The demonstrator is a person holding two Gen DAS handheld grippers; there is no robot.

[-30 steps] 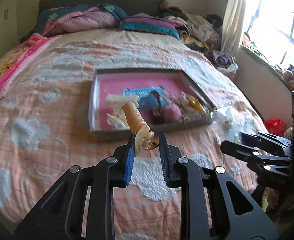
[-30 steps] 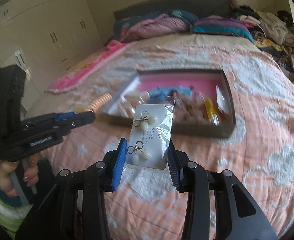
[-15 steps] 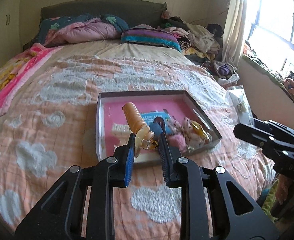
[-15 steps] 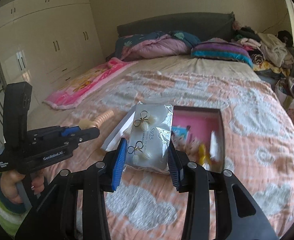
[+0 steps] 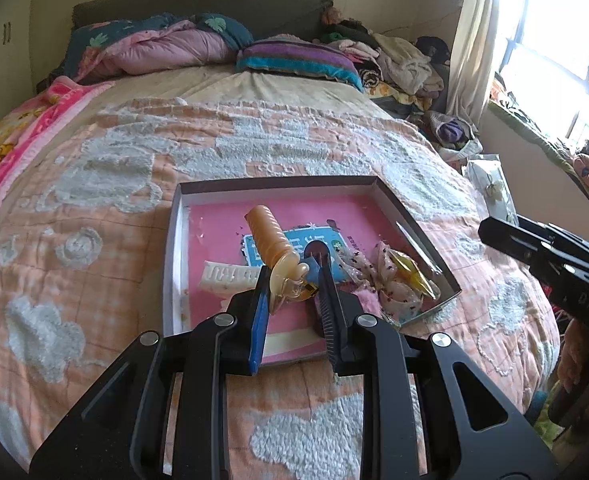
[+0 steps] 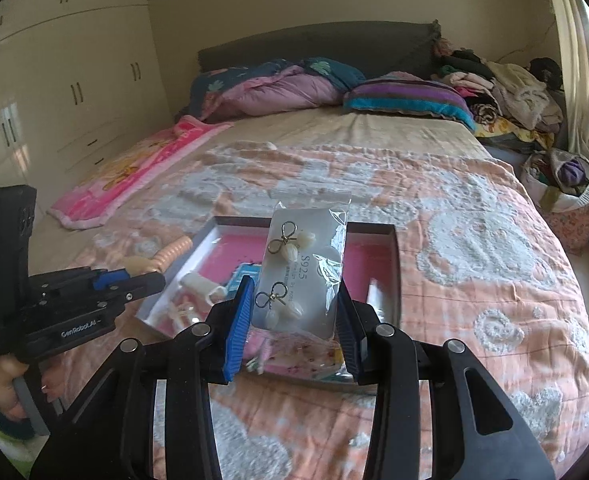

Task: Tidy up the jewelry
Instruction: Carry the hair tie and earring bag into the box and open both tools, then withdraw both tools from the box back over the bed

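Right wrist view: the right tool [image 6: 294, 312] is clamped edgewise on a light, slippery bagged earring card [image 6: 306, 272], easily bent. The left tool [image 5: 292, 292] is shut on a rigid hair claw clip [image 5: 278, 256] at its hinge, above the tray's [image 5: 176, 240] near edge.

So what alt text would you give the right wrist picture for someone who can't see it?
The right gripper holds a bagged card of bow earrings above an open pink-lined box on a peach bedspread. At left, the left gripper grips a ribbed tan hair clip.

One box [image 5: 414, 224], pink-lined. One ribbed hair clip [image 5: 272, 246]; one carded earring packet [image 6: 306, 272], two earrings. Two grippers.
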